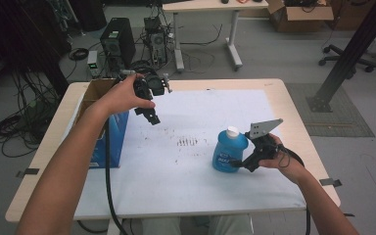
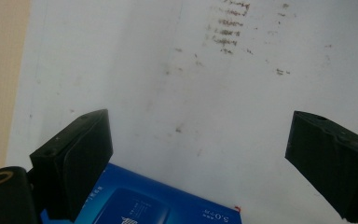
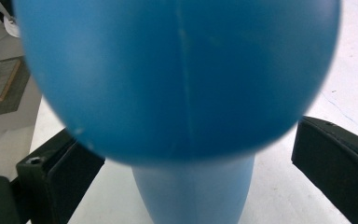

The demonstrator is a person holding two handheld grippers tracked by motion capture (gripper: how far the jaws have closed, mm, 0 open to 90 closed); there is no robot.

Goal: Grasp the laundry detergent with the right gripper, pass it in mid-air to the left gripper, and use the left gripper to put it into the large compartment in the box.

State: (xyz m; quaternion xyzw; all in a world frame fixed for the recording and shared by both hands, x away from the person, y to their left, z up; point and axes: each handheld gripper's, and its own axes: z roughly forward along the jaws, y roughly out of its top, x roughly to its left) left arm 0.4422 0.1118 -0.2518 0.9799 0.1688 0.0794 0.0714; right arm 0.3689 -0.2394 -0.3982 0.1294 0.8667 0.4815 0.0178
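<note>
Overhead, the blue bottle (image 1: 229, 151) stands upright toward the tabletop's right edge, just left of the right gripper (image 1: 242, 164); the left gripper (image 1: 152, 117) hovers over the far-left corner's box (image 1: 108, 128). Left gripper view: jaws wide apart, empty. Right gripper view: jaws parted, flanking the bottle's body, contact unclear.

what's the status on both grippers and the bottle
Left gripper open, raised over the white mat. Right gripper open around blue bottle, upright, not yet clamped. Blue box sits left, clear.
</note>
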